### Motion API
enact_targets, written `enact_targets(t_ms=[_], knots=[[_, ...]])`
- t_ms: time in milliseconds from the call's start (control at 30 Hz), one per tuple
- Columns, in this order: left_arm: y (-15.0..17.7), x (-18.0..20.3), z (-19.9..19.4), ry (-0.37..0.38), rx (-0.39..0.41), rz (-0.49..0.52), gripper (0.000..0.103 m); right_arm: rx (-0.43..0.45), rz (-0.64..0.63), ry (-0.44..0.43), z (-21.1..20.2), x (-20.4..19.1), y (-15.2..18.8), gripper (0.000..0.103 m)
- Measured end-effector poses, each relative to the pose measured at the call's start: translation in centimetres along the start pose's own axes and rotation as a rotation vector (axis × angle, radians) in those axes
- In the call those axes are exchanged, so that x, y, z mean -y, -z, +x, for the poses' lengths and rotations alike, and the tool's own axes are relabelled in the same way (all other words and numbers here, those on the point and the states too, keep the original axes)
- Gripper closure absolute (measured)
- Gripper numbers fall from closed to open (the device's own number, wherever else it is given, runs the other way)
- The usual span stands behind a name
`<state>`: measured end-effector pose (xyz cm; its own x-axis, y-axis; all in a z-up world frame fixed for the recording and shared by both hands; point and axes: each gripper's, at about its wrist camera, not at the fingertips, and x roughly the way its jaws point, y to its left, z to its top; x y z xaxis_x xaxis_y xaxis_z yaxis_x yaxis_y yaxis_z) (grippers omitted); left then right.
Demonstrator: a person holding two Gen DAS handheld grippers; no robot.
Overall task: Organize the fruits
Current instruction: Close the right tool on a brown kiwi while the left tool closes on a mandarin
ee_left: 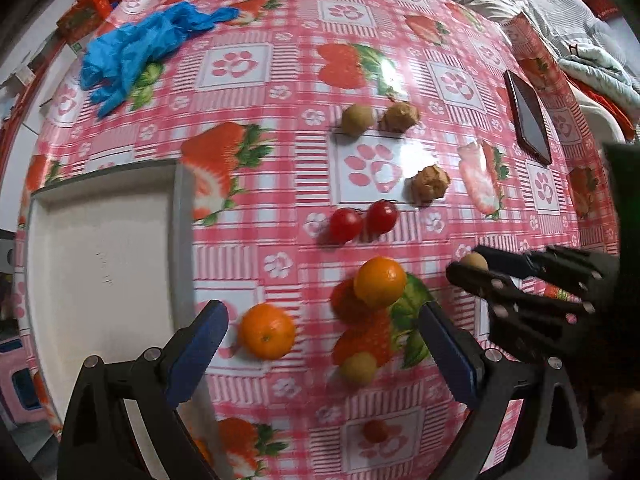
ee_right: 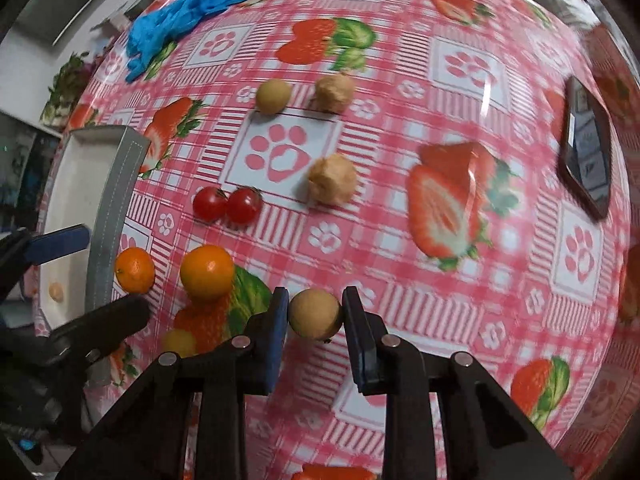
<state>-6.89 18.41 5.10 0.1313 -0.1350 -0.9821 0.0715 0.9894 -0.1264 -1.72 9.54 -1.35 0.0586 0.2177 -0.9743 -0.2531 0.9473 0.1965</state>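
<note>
My right gripper (ee_right: 315,322) is shut on a small tan round fruit (ee_right: 315,314) just above the tablecloth; the same fruit (ee_left: 474,261) shows in the left wrist view between that gripper's black fingers. My left gripper (ee_left: 324,346) stands open over the table, holding nothing. Between its blue pads lie an orange (ee_left: 267,331) and a small yellow fruit (ee_left: 359,368), with a second orange (ee_left: 380,282) just beyond. Two cherry tomatoes (ee_left: 362,220), two brown knobbly fruits (ee_left: 430,184) and a greenish round fruit (ee_left: 357,119) lie farther out. A white tray (ee_left: 182,240) with a grey rim sits at the left.
A dark phone (ee_left: 528,116) lies at the right edge of the table. Blue gloves (ee_left: 136,48) are bunched at the far left. A small red fruit (ee_left: 376,430) lies near the front. Red boxes (ee_left: 100,0) and bedding surround the table.
</note>
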Motion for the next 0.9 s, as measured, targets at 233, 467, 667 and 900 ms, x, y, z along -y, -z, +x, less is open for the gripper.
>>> enact_targets(t_ms=[233, 467, 667, 900], knots=[[-0.8, 2.8, 1.9, 0.008, -0.018, 0.042, 0.006, 0.003, 0.063, -0.003, -1.4, 1.9, 3.7, 0.073], [-1.2, 4.7, 4.1, -0.025, -0.061, 0.069, 0.006, -0.006, 0.112, -0.002, -2.8, 4.1, 5.8, 0.073], [-1.6, 6.0, 5.6, -0.059, -0.069, 0.079, 0.01, -0.015, 0.129, 0.001, -3.3, 5.1, 6.7, 0.073], [-2.2, 6.4, 6.4, -0.1, -0.091, 0.082, 0.059, -0.015, 0.146, 0.0, -3.8, 5.7, 7.1, 0.073]])
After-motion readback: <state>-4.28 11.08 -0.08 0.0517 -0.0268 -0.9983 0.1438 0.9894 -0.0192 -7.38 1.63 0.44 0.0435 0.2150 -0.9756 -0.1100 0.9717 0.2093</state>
